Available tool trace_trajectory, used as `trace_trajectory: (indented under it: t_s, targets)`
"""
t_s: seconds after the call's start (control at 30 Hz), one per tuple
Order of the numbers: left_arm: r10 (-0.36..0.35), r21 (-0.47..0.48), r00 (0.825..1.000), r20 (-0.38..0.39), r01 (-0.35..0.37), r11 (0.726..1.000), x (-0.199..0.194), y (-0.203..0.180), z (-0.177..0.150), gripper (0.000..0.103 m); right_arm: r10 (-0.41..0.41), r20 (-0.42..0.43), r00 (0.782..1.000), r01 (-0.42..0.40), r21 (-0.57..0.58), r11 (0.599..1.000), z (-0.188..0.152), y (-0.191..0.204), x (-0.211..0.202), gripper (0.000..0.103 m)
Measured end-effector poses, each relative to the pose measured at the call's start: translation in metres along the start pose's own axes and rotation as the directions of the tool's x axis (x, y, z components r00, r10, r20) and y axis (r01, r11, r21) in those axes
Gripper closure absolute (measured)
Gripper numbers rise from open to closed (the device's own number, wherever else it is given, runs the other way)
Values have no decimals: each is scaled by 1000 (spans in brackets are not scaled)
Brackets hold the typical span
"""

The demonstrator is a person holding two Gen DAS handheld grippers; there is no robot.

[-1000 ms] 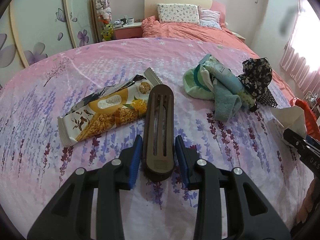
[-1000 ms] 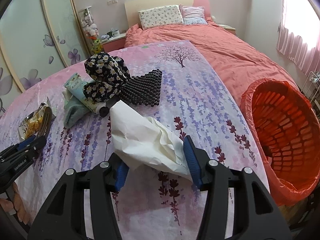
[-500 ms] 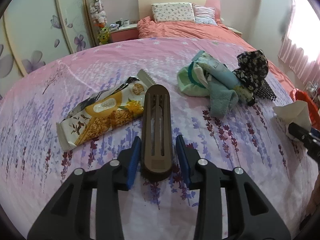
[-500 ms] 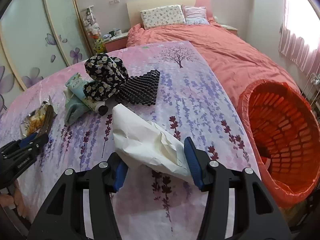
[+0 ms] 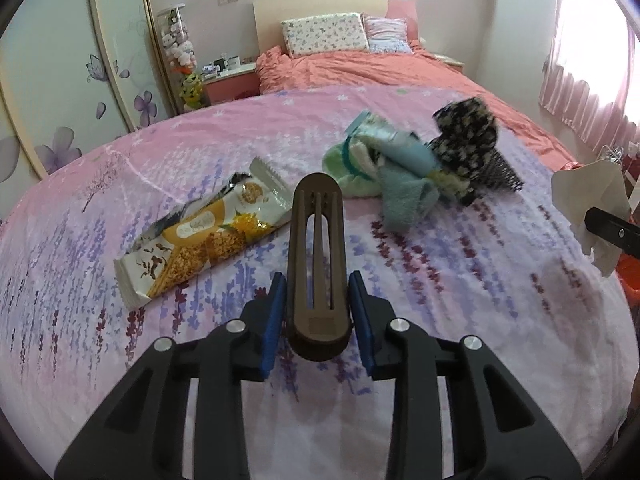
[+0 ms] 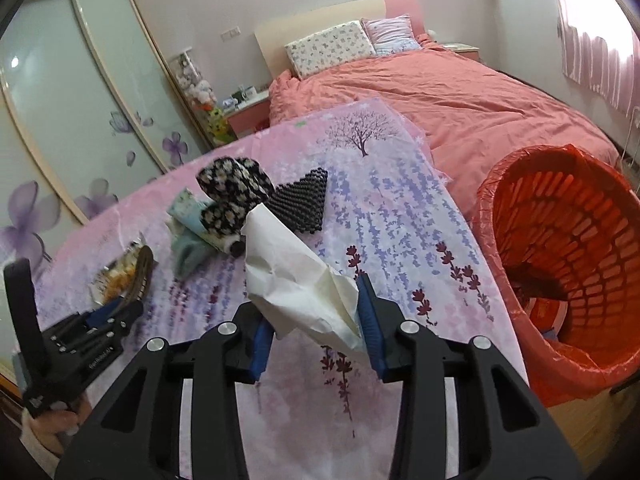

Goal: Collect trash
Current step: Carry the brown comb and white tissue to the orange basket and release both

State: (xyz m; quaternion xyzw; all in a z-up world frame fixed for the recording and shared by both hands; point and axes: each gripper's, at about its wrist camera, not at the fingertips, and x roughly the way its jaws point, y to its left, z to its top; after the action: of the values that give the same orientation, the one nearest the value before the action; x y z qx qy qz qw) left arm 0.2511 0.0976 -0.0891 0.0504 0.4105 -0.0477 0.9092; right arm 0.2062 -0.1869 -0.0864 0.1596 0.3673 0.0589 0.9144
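Note:
My left gripper (image 5: 317,286) is shut on the near end of a long brown slotted case (image 5: 316,236), which points away over the pink flowered cloth (image 5: 460,320). A yellow and white snack wrapper (image 5: 208,240) lies flat just left of the case. My right gripper (image 6: 314,308) holds a crumpled white paper (image 6: 288,264) between its blue pads. Its jaws are closing on the paper, which hangs clear of the cloth. The red lined trash basket (image 6: 560,248) stands right of that gripper, past the cloth's edge. The left wrist view shows the same paper (image 5: 588,196) at far right.
A pile of green and blue cloths and a black flowered fabric (image 6: 228,200) lies mid-cloth beside a black mesh mat (image 6: 304,204). Beyond is a bed with a coral cover (image 6: 460,92). Sliding wardrobe doors (image 6: 80,100) stand at the left.
The right jaws have narrowed on the white paper and lifted it off the cloth, with the basket now closer. The left gripper has shifted a little with the brown case.

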Motion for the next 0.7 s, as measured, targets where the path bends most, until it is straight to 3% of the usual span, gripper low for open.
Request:
trace_trajectory:
  t_s: [0.4, 0.7]
  targets:
    - [-133, 7, 983, 124, 133, 991, -76, -43, 33, 71, 23, 134, 991, -28, 39, 999, 14, -10, -65, 64]
    - [-293, 94, 937, 190, 280, 956, -119, -120, 59, 71, -47, 237, 970, 16, 131, 991, 29, -62, -105, 64]
